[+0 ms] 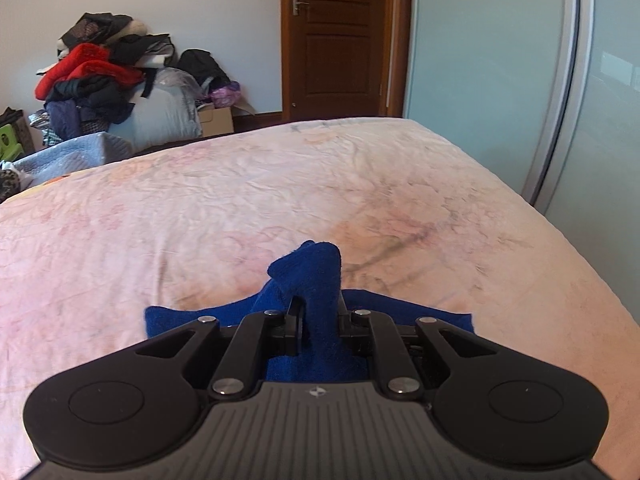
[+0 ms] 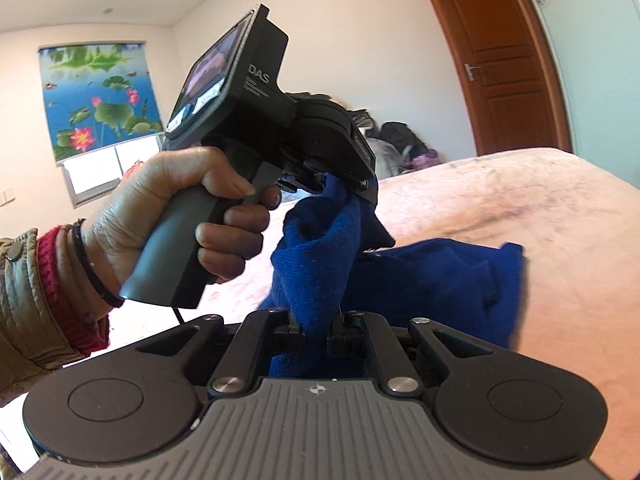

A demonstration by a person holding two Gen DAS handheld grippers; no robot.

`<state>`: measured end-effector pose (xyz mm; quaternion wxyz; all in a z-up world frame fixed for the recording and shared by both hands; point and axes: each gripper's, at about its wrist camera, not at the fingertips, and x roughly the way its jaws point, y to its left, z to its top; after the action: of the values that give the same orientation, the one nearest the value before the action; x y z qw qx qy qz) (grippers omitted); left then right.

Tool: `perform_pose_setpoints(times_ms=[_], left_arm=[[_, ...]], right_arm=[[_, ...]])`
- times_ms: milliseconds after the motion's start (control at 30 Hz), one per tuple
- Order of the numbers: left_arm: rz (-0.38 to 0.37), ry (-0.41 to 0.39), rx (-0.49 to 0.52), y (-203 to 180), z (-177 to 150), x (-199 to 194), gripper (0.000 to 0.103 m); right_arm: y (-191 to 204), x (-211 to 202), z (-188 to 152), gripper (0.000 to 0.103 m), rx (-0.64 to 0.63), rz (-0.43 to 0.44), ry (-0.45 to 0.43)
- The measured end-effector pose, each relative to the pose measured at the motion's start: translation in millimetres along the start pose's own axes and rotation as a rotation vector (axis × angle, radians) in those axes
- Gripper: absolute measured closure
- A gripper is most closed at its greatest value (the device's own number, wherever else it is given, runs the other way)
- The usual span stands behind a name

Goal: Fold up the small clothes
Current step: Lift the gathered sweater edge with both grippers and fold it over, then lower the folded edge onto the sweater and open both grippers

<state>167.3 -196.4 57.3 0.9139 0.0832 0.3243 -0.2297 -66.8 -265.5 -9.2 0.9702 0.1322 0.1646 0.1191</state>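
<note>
At the far left of the right wrist view, the left gripper (image 2: 320, 184) is held by a hand (image 2: 168, 208) in a padded sleeve (image 2: 28, 304), its jaws clamped on a fold of the blue garment (image 2: 316, 248). Further right, the right gripper (image 2: 316, 326) is closed on another bunch of the same cloth, which is draped from one grip to the other and trails onto the pink bedsheet (image 2: 520, 208). A wooden door (image 2: 492, 60) is seen beyond.
</note>
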Motion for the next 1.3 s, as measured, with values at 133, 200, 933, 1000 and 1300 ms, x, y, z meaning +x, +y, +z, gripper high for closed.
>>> perform_pose_setpoints(times_ms=[133, 200, 933, 1000, 1300], left_arm=[[-0.007, 0.018, 0.022, -17, -4, 13, 0.091], [-0.012, 0.031, 0.027, -22, -7, 19, 0.091], [-0.061, 0.100, 0.060, -51, -24, 45, 0.083], [-0.082, 0.105, 0.027, -47, -22, 46, 0.070], [-0.027, -0.005, 0.057, -46, -13, 30, 0.024]], right_arm=[[-16, -1, -9, 0.093, 0.064, 0.000, 0.011], [-26, 0, -10, 0.093, 0.095, 0.003, 0.017], [-72, 6, -30, 0.089, 0.342, 0.057, 0.093], [-77, 7, -32, 0.085, 0.367, 0.055, 0.098], [-92, 10, -38, 0.079, 0.442, 0.058, 0.120]])
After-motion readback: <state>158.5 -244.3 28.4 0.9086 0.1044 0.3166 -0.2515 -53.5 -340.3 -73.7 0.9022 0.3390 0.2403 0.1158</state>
